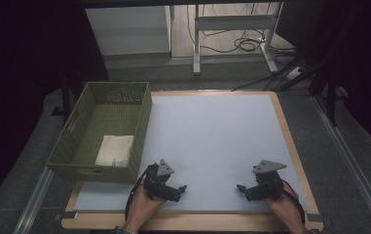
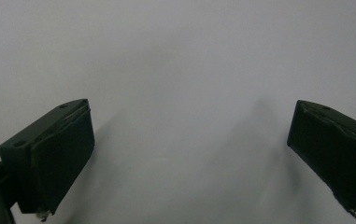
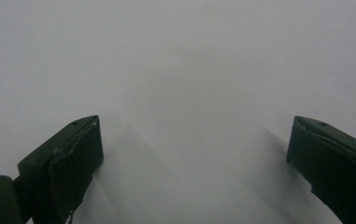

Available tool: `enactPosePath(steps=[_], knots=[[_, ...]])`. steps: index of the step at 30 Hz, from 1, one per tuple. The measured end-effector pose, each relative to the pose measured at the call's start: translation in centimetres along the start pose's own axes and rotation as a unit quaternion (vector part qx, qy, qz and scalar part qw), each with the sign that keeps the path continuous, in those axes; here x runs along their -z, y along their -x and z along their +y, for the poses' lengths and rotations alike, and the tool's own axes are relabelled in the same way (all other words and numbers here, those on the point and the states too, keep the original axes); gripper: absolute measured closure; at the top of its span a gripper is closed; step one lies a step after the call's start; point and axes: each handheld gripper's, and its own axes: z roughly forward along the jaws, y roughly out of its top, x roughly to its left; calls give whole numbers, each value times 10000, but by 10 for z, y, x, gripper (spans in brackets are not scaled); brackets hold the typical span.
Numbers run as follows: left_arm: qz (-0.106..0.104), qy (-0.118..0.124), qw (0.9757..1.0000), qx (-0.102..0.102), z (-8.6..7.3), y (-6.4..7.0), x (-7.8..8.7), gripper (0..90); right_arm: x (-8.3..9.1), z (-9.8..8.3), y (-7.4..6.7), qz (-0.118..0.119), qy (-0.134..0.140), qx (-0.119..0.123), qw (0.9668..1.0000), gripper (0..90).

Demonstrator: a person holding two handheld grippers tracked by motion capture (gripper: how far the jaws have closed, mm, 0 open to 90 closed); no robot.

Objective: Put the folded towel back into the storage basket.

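A person sits at a counter with a pale grey-white top and a light wooden rim, seen from above. Each hand holds a black two-jaw gripper low over the near edge of the counter. The left gripper sits at the near left, pointing toward the middle, with a grey three-cornered plate on top. The right gripper sits at the near right, pointing back toward the left one, also topped by a grey plate. The two grippers face each other across a bare stretch of the counter and are well apart.

In the left gripper view, its fingers stand wide apart, with nothing between them but the plain pale surface. In the right gripper view, its fingers are likewise spread wide, holding nothing, over the same plain surface.

At the left side of the counter stands an olive green woven basket, rectangular, with a handle slot in its left wall. Inside it, at the near right corner of the basket floor, lies a folded white cloth. The basket's near right corner is just beside the left gripper, and the cloth is not touched by either gripper.

Beyond the counter, metal table legs and loose cables lie on the floor.
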Motion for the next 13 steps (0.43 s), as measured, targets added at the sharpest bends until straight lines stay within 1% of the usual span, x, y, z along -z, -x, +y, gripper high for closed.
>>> enactPosePath(steps=[3,5,13], knots=[[65,-37,10000,-15,-1,1,-1,11,0,0,0,22,-14,-34,10000,38],[106,-95,9999,-72,0,2,-2,7,0,0,0,22,-14,-33,10000,38],[128,-77,9999,-80,-1,3,-3,6,-1,-1,0,17,3,-33,10000,38]])
